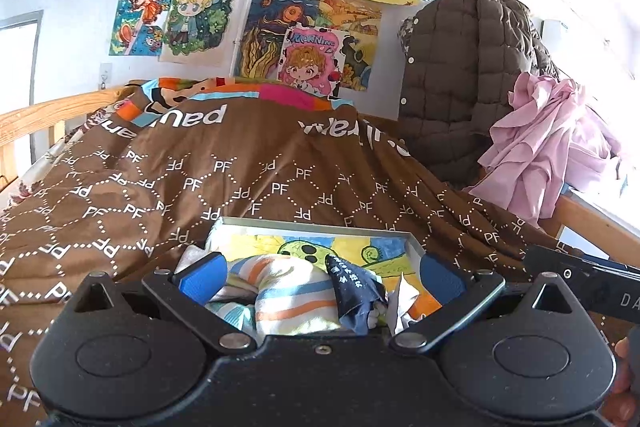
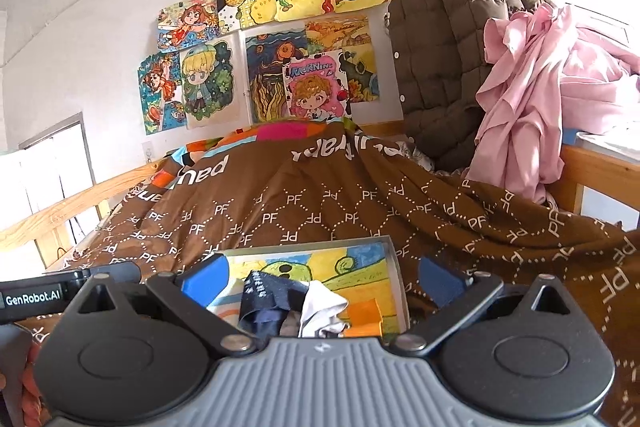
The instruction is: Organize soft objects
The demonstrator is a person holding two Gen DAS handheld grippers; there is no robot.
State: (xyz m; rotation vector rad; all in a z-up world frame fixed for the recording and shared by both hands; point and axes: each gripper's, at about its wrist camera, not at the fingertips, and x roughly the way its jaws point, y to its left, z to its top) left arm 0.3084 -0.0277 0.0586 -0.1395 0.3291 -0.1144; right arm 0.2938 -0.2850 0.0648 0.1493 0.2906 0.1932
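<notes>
A shallow box (image 1: 416,247) with a painted bottom lies on the brown quilt. In it are a striped cloth (image 1: 288,291), a navy cloth (image 1: 352,291) and a white cloth (image 1: 404,299). My left gripper (image 1: 320,279) is open, its blue pads either side of the striped and navy cloths, above them. In the right wrist view the box (image 2: 394,267) holds the navy cloth (image 2: 268,299), the white cloth (image 2: 324,307) and an orange piece (image 2: 364,311). My right gripper (image 2: 320,279) is open over them, holding nothing.
The brown "PF" quilt (image 1: 240,179) covers the bed. A brown quilted jacket (image 1: 460,75) and pink clothes (image 1: 540,155) hang at the right over the wooden bed rail (image 2: 600,167). Drawings cover the wall (image 1: 280,7). Wooden rail at left (image 1: 32,119).
</notes>
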